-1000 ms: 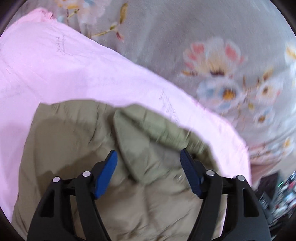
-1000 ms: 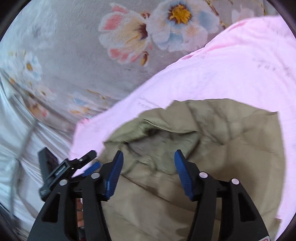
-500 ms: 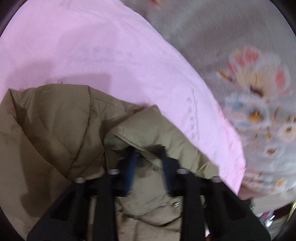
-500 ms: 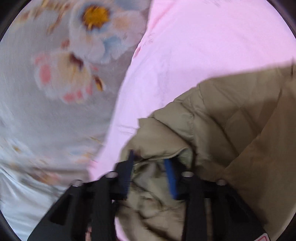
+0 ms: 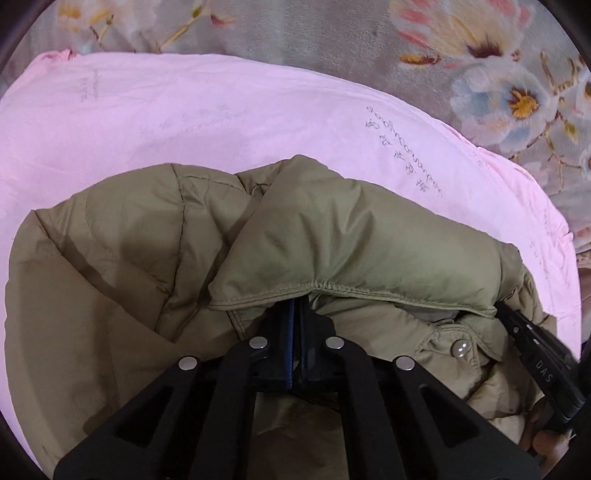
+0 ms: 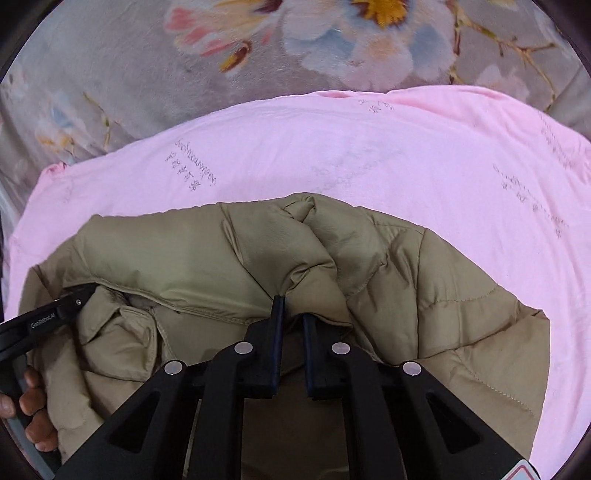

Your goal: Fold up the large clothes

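Left gripper: jaws closed on the stitched hem of the olive padded jacket, fabric draped over the tips. Right gripper: jaws nearly together, pinching a gathered fold of the same jacket. The garment lies bunched on a pink sheet over a floral bedspread — folding looks barely begun; flattening and every fold appear outstanding.

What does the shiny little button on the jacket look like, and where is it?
Find the pink sheet spread over the flowery blanket, then the puffy olive jacket lying on it. Below the jacket's stitched hem, right of the left gripper, sits a round silver snap, the only shiny metal dot on the cloth.
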The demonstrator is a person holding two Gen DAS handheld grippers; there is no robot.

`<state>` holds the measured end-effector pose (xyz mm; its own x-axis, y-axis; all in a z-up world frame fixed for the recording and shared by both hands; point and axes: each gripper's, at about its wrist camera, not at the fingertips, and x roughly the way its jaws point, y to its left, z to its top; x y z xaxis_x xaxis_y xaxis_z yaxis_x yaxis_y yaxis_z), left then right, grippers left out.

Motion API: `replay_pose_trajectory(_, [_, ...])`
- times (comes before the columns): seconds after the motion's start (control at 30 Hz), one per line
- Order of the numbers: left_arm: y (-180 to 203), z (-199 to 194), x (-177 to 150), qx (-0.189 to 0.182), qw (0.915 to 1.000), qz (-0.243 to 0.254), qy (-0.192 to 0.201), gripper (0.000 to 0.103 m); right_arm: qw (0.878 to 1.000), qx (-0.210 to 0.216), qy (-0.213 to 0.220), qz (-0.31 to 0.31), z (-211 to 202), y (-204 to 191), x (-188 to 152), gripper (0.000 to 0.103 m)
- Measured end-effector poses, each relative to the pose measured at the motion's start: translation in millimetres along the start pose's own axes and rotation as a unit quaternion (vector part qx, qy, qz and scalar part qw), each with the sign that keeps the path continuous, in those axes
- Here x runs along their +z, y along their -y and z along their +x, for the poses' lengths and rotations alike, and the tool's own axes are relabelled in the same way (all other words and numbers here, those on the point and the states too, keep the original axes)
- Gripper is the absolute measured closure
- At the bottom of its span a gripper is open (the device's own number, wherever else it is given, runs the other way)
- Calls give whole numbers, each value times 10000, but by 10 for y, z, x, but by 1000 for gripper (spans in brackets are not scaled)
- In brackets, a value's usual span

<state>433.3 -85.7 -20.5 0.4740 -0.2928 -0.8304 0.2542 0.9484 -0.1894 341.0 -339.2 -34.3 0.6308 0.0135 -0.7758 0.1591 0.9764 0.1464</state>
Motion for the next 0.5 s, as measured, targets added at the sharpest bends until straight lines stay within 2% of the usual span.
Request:
replay_pose_trajectory(0.1, [52, -73, -48, 137, 9996, 198, 163, 101, 10000, 38, -33, -29, -50, 21, -8, 94])
replay_pose_trajectory(0.27, [-74, -434, -130, -175, 9993, 264, 219, 96, 9992, 358, -124, 132, -396, 147, -69, 86])
replay_pose_trajectory(0.4, [-86, -713, 98, -148, 9981, 131, 587, 94, 9990, 386, 240, 20, -682, 110, 23, 85])
replay_pose_trajectory(0.5, [70, -641, 391, -101, 9977, 26, 669, 94, 9980, 447, 436, -13, -710, -12, 211, 85])
